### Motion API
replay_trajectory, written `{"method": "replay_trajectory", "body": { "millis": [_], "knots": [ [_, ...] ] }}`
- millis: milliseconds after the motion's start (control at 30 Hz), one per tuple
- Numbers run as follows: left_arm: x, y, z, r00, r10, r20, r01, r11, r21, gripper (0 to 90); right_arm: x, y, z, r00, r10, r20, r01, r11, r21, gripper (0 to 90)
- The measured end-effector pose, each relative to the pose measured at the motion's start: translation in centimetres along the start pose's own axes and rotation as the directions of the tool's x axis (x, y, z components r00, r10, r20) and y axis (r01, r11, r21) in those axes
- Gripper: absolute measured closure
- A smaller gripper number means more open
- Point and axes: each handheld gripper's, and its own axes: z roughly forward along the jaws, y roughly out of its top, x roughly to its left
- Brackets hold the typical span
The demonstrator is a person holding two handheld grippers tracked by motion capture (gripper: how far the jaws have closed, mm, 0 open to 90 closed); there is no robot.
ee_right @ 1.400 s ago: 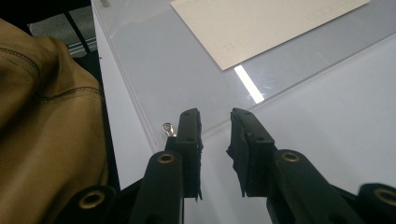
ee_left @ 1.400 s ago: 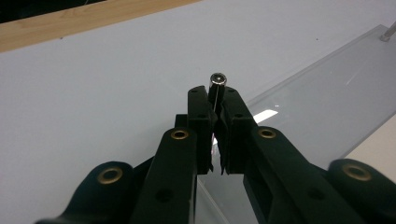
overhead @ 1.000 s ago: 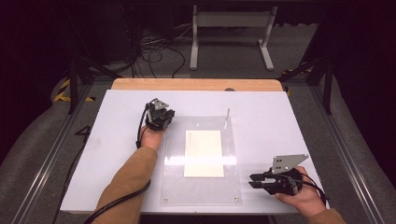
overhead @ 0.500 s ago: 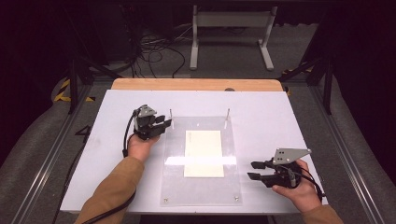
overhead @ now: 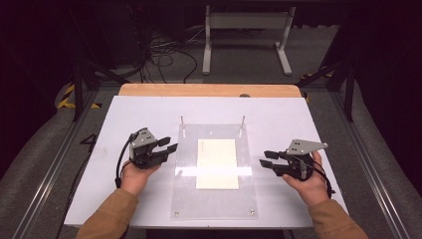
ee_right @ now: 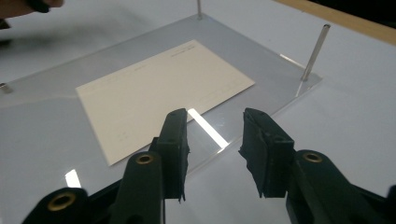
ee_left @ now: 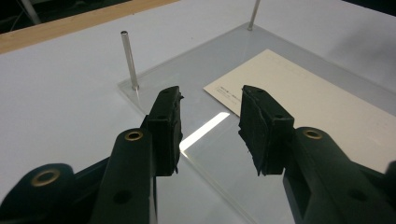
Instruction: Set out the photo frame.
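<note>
Cream card (overhead: pixel 217 163) lies flat at the middle of a clear acrylic plate (overhead: pixel 189 199), its long sides running toward the far edge of the plate, with a bright strip of glare crossing both near the card's near end. The plate rests on a white board (overhead: pixel 124 114) that covers the table, sitting a little nearer the board's front edge than its far edge, and two thin metal pins (overhead: pixel 182 124) stand upright at the plate's far corners; small screws mark its near corners. The left gripper (overhead: pixel 166 148) hovers just off the plate's left edge, pointing toward the card; its jaws have just been opening further and stand apart with nothing between them, and in the left gripper view (ee_left: pixel 210 116) the plate's edge and the card's corner show through the gap. The right gripper (overhead: pixel 268 159) is held just off the plate's right edge, pointing back toward the card; its jaws have just been closing somewhat yet are still parted and empty, and in the right gripper view (ee_right: pixel 215 135) the plate's edge lies below the gap. Both grippers are apart from the card. Beyond the board's far edge a strip of wooden tabletop (overhead: pixel 209 90) shows, and behind it a dark floor with cables (overhead: pixel 169 52) and a white stand (overhead: pixel 246 30).
</note>
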Motion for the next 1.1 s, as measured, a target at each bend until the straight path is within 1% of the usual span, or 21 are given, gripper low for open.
{"method": "replay_trajectory", "body": {
  "millis": [33, 100, 133, 167, 200, 233, 300, 333, 367, 433, 467, 533, 600, 633, 667, 733, 767, 867, 1000, 1067, 1100],
  "knots": [
    [-0.1, -0.2, -0.3, 1.0000, 0.006, -0.006, -0.006, 1.0000, -0.004, 58.3, -0.1, 0.2, 0.4, 0.9999, -0.013, 0.009, 0.013, 0.9999, -0.003, 63.8],
    [-0.2, -0.6, -0.8, 1.0000, 0.000, -0.008, 0.000, 1.0000, -0.002, 58.0, -0.8, 0.7, 1.5, 0.9992, -0.035, 0.020, 0.035, 0.9993, -0.014, 55.8],
    [-0.2, -0.7, -1.1, 0.9999, 0.006, -0.011, -0.006, 1.0000, 0.000, 57.8, -1.0, 0.7, 1.9, 0.9994, -0.017, 0.029, 0.018, 0.9993, -0.033, 54.4],
    [-0.3, -0.8, -1.4, 0.9999, 0.003, -0.012, -0.003, 1.0000, -0.001, 57.5, -1.3, 0.9, 2.5, 0.9993, 0.015, 0.035, -0.013, 0.9983, -0.057, 56.4],
    [-0.3, -0.9, -1.6, 0.9999, 0.005, -0.016, -0.005, 1.0000, -0.005, 57.3, -1.5, 1.2, 2.8, 0.9991, 0.012, 0.041, -0.009, 0.9981, -0.061, 58.2],
    [-0.4, -1.1, -1.8, 0.9999, -0.009, -0.015, 0.009, 0.9999, -0.006, 57.3, -1.7, 1.3, 3.1, 0.9986, 0.006, 0.052, -0.002, 0.9978, -0.067, 58.2],
    [-0.5, -1.4, -2.2, 0.9998, -0.008, -0.020, 0.008, 1.0000, -0.006, 56.9, -2.2, 1.7, 3.6, 0.9979, 0.032, 0.056, -0.027, 0.9962, -0.082, 58.3],
    [-0.5, -1.4, -2.2, 0.9998, -0.008, -0.020, 0.008, 1.0000, -0.006, 56.7, -2.2, 1.7, 3.6, 0.9979, 0.032, 0.056, -0.027, 0.9962, -0.082, 58.3],
    [-0.6, -1.7, -2.5, 0.9998, -0.006, -0.020, 0.006, 1.0000, -0.001, 56.6, -3.0, 2.0, 4.4, 0.9966, 0.049, 0.066, -0.042, 0.9941, -0.100, 56.6],
    [-0.7, -1.9, -2.6, 0.9996, -0.009, -0.026, 0.009, 1.0000, 0.003, 56.2, -3.3, 2.2, 4.7, 0.9963, 0.046, 0.072, -0.039, 0.9940, -0.102, 57.5],
    [-0.6, -2.2, -2.9, 0.9994, -0.004, -0.033, 0.004, 1.0000, 0.007, 56.2, -3.7, 2.4, 5.1, 0.9960, 0.042, 0.079, -0.034, 0.9942, -0.102, 58.8],
    [-0.7, -2.5, -3.1, 0.9993, -0.012, -0.037, 0.012, 0.9999, 0.010, 56.1, -4.8, 2.8, 6.1, 0.9927, 0.045, 0.112, -0.031, 0.9926, -0.117, 61.0],
    [-0.7, -2.9, -3.4, 0.9989, -0.023, -0.041, 0.023, 0.9996, 0.015, 55.5, -5.5, 3.0, 6.8, 0.9872, 0.068, 0.144, -0.046, 0.9874, -0.151, 61.7],
    [-0.7, -3.1, -3.6, 0.9988, -0.020, -0.046, 0.020, 0.9997, 0.016, 55.3, -5.8, 3.1, 7.3, 0.9845, 0.079, 0.157, -0.054, 0.9866, -0.154, 61.7],
    [-0.7, -3.3, -3.7, 0.9984, -0.030, -0.048, 0.031, 0.9994, 0.017, 55.1, -6.0, 3.3, 7.7, 0.9811, 0.088, 0.172, -0.062, 0.9866, -0.151, 61.4],
    [-0.7, -3.7, -4.1, 0.9982, -0.030, -0.052, 0.031, 0.9993, 0.023, 54.8, -6.4, 3.4, 8.5, 0.9756, 0.129, 0.177, -0.107, 0.9856, -0.131, 61.6],
    [-0.8, -3.9, -4.2, 0.9979, -0.036, -0.054, 0.037, 0.9990, 0.024, 54.7, -6.6, 3.5, 8.9, 0.9724, 0.138, 0.188, -0.117, 0.9861, -0.118, 63.0],
    [-0.8, -4.6, -4.8, 0.9963, -0.053, -0.068, 0.054, 0.9982, 0.026, 54.4, -7.3, 3.4, 10.2, 0.9706, 0.134, 0.199, -0.114, 0.9872, -0.112, 67.1],
    [-0.6, -4.8, -5.1, 0.9949, -0.059, -0.082, 0.061, 0.9978, 0.026, 54.2, -7.6, 3.4, 11.2, 0.9687, 0.127, 0.213, -0.105, 0.9883, -0.110, 70.2],
    [-0.6, -4.9, -5.1, 0.9947, -0.066, -0.079, 0.068, 0.9974, 0.024, 54.4, -7.7, 3.4, 11.7, 0.9689, 0.124, 0.214, -0.103, 0.9888, -0.108, 70.8],
    [-0.6, -4.9, -5.0, 0.9951, -0.062, -0.077, 0.064, 0.9977, 0.024, 54.7, -7.8, 3.4, 11.9, 0.9687, 0.126, 0.214, -0.105, 0.9886, -0.108, 71.7]
  ]
}}
